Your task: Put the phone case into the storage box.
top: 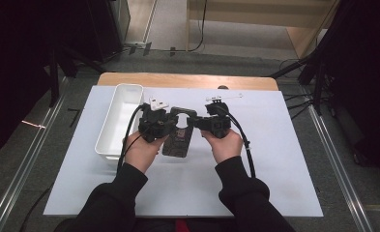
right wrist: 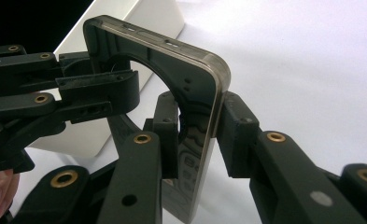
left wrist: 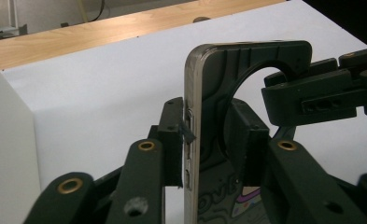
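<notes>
- High view: the phone (top: pixel 178 137) in its dark case hangs tilted over the middle of the white sheet (top: pixel 274 169), just beside the white tray (top: pixel 105 140), with my left gripper (top: pixel 170 121) and right gripper (top: pixel 195 122) meeting at its upper end.
- Left gripper view: my fingers (left wrist: pixel 174 135) are clamped across the phone's (left wrist: pixel 209 70) thickness, one pad right on the side buttons (left wrist: pixel 189 126) — squeezing harder there could press a button or let the pad skid off that smooth metal edge.
- Right gripper view: my right gripper (right wrist: pixel 202 135) is pinched tight on the phone's (right wrist: pixel 190 60) corner edge, one pad inside the round cut-out of the case, the other on the outer edge.
- Both holds sit near the same end, so the long lower part hangs free — I judge that a twist from either hand could lever it out of a grip and drop it onto the sheet.
- My left gripper (right wrist: pixel 97 88) reaches through the cut-out close to my right fingers; if I pull the two apart unevenly, the jaws may knock together, or the case may snap back.
</notes>
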Motion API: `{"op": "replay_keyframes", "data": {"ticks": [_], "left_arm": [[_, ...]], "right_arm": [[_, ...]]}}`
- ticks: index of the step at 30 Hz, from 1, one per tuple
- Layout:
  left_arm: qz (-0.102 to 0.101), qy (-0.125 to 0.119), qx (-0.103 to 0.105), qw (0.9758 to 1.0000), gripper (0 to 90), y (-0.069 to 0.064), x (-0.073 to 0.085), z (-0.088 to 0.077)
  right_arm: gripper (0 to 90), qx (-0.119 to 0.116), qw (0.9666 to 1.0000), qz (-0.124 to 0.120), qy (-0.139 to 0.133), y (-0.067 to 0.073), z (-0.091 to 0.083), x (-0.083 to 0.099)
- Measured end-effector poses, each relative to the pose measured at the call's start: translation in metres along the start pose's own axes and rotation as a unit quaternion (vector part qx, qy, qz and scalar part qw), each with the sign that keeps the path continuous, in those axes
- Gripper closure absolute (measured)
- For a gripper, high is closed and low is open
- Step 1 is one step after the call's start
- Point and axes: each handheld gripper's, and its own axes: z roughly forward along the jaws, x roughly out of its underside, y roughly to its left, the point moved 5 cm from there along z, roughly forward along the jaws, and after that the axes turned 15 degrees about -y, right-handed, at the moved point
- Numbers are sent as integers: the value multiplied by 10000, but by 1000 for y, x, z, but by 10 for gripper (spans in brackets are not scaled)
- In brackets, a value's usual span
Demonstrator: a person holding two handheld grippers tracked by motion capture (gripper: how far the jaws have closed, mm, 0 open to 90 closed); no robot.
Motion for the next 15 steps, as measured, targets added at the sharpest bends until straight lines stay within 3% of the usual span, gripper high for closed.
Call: {"op": "replay_keyframes", "data": {"ticks": [4,15], "left_arm": [[24,-102,-19,9999,705,0,-2,-2],[-16,-38,52,10000,714,0,-2,-2]], "right_arm": [[698,-49,10000,24,-43,0,0,-1],[692,-3,10000,-62,-54,1,-1,-1]]}}
